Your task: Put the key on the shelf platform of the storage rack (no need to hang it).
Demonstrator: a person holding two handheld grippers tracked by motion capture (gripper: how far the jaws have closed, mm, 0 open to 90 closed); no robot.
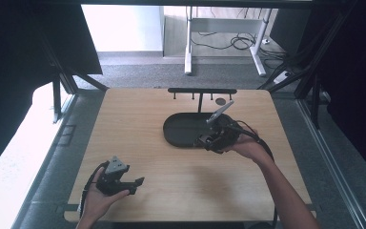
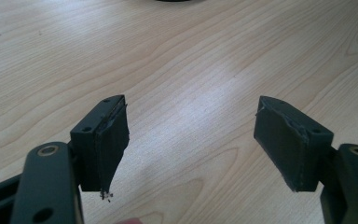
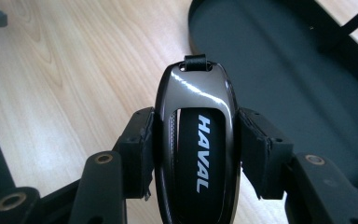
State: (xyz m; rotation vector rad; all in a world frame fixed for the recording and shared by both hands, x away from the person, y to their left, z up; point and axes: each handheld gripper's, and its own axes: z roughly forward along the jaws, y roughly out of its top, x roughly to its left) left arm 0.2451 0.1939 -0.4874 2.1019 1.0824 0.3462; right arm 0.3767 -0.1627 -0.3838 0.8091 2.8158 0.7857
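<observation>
Bare tabletop (image 1: 138, 129) is seen across the left half and along the near edge, so passage there is unobstructed. The middle toward the far edge is taken by a dark oval tray (image 1: 183, 130). Behind it, at the far edge, a black hook rack (image 1: 201, 90) blocks the way.

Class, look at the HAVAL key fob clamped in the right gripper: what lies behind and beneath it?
Behind the key fob lies the black oval tray, its visible part bare, and beneath it the wooden table. The fob and the right gripper cover the patch directly under them.
</observation>
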